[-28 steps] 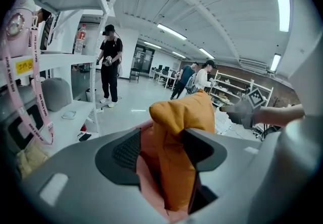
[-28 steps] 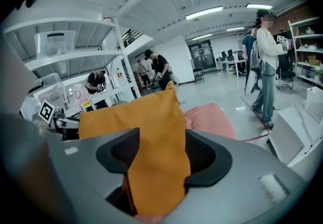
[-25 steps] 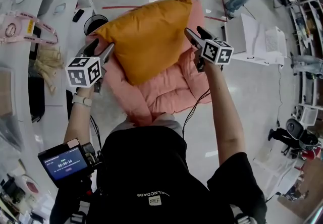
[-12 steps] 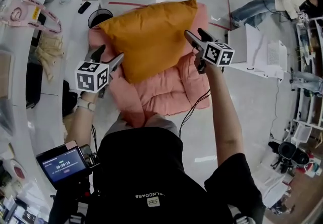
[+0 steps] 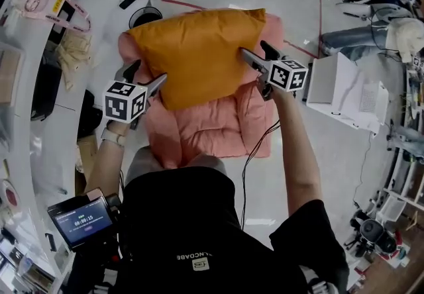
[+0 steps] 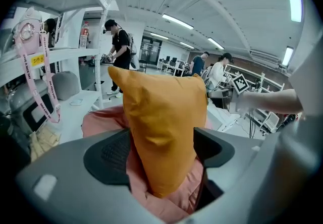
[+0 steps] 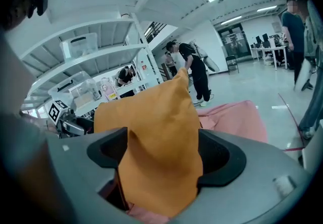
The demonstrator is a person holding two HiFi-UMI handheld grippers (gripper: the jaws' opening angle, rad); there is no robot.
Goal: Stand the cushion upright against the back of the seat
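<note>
The orange cushion (image 5: 199,54) stands upright on the pink padded seat (image 5: 205,127), leaning on its back. My left gripper (image 5: 147,74) is at the cushion's lower left corner and my right gripper (image 5: 255,51) at its right edge. Both sets of jaws have just been opening. In the left gripper view the cushion (image 6: 161,117) hangs between the wide jaws of the left gripper (image 6: 161,150), with pink seat showing beside one pad. The right gripper view shows the cushion (image 7: 156,137) filling the gap of the right gripper (image 7: 159,155) without being squeezed.
White shelves (image 5: 40,54) curve along the left, with a black bin (image 5: 146,16) beyond the seat. A white box (image 5: 338,87) stands at the right. A cable (image 5: 255,153) hangs by my right arm. People (image 6: 118,46) stand in the background.
Both grippers' jaws have widened around the cushion's corners. The left gripper has slid right and down along the cushion's edge. The cushion now sits squarer against the seat back.
</note>
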